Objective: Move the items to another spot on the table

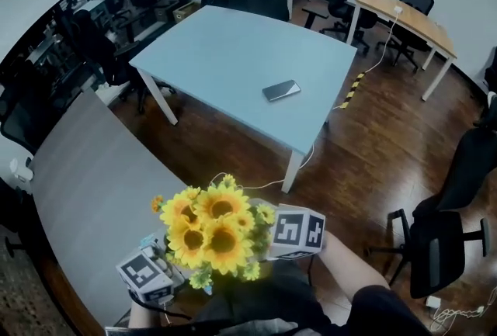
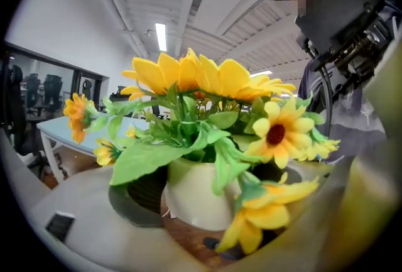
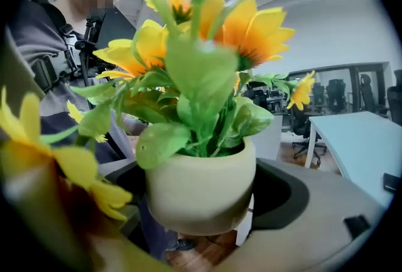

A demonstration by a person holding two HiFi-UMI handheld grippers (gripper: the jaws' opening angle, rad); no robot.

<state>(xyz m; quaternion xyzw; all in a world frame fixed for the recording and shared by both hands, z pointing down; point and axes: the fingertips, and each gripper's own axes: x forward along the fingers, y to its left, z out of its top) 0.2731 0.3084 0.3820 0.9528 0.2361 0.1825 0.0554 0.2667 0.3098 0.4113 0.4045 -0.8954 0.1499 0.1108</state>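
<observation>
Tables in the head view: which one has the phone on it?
The light blue table in the middle holds the phone; the grey table lies left of it, the wooden table at upper right.

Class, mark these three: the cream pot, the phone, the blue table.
cream pot point(image 3: 198, 192): right gripper view, front of its wall.
phone point(image 1: 281, 90): head view, middle of its face.
blue table point(image 1: 225, 55): head view, bare top.

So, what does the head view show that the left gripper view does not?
Only the head view: a dark flat phone on the light blue table, and a wooden desk. Only the left gripper view: the cream round flower pot and a ceiling light strip. Both: the yellow artificial sunflowers and that table.
</observation>
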